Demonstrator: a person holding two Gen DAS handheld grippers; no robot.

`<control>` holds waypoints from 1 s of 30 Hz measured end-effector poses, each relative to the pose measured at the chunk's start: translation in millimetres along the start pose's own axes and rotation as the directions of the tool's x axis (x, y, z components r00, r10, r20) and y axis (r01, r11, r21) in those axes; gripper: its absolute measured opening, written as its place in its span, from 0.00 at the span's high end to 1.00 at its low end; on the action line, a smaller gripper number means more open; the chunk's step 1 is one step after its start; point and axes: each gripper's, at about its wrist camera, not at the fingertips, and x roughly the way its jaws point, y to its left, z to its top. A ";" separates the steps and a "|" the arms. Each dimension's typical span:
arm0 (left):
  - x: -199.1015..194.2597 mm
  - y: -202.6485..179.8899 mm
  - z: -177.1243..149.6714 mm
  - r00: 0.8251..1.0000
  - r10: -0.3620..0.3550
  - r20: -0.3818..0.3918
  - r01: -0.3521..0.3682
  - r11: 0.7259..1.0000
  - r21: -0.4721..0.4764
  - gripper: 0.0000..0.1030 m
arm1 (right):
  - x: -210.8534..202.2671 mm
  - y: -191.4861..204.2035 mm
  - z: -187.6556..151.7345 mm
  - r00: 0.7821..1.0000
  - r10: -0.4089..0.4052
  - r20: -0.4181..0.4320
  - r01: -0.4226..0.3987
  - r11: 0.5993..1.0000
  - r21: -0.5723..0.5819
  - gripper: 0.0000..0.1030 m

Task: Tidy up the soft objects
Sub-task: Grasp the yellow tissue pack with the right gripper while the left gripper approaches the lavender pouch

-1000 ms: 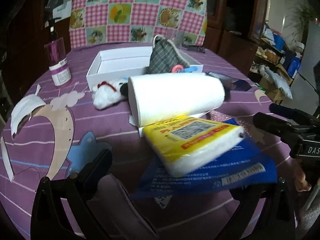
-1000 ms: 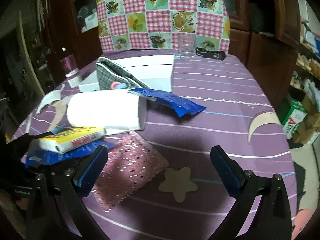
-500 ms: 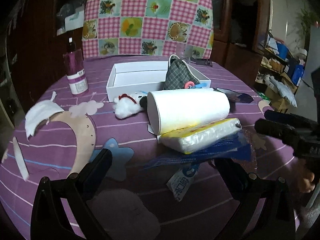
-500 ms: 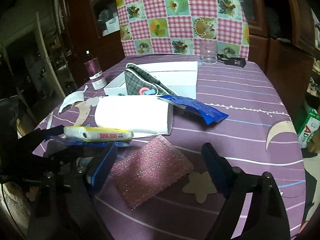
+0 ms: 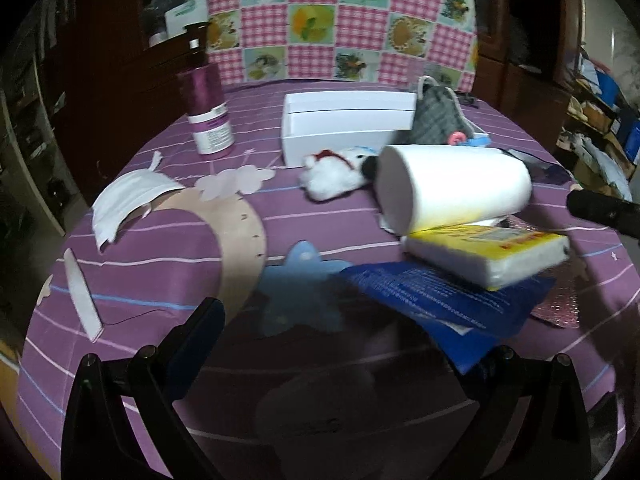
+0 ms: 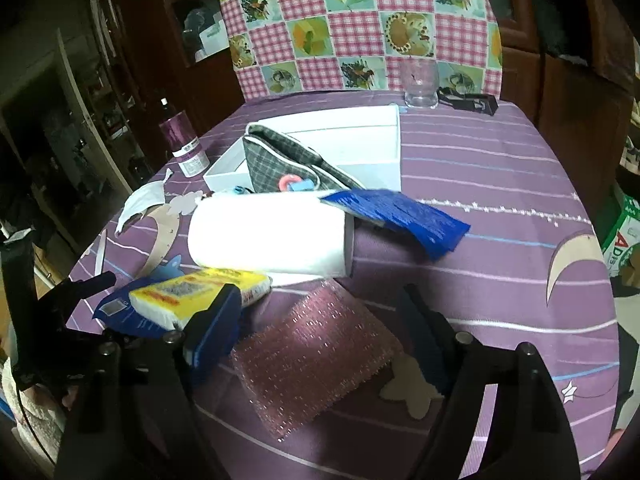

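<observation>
A white paper roll (image 5: 452,186) lies on its side mid-table, also in the right wrist view (image 6: 268,234). A yellow tissue pack (image 5: 488,252) rests on a blue plastic bag (image 5: 452,300) in front of it. A white plush toy (image 5: 334,172) lies beside an open white box (image 5: 344,124). A grey plaid pouch (image 6: 280,164) leans on the box. A pink glitter sponge (image 6: 316,354) lies between my right gripper's (image 6: 324,340) open fingers. My left gripper (image 5: 352,348) is open and empty, over a blue star cutout (image 5: 298,280).
A purple bottle (image 5: 208,112) stands at the back left. A white face mask (image 5: 128,200) and paper cutouts lie on the purple tablecloth (image 6: 500,184). A glass (image 6: 420,84) stands at the far edge. Another blue packet (image 6: 396,216) lies right of the roll.
My left gripper has pulled back and swung left, so the items sit further right. My right gripper has moved forward over the pink sponge, now between its fingers.
</observation>
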 end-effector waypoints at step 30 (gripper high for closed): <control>-51.3 8.0 -44.2 0.993 0.117 0.008 -0.114 0.982 -0.152 0.02 | 49.6 81.4 -11.9 0.966 0.115 -0.231 -0.151 0.978 -0.143 0.36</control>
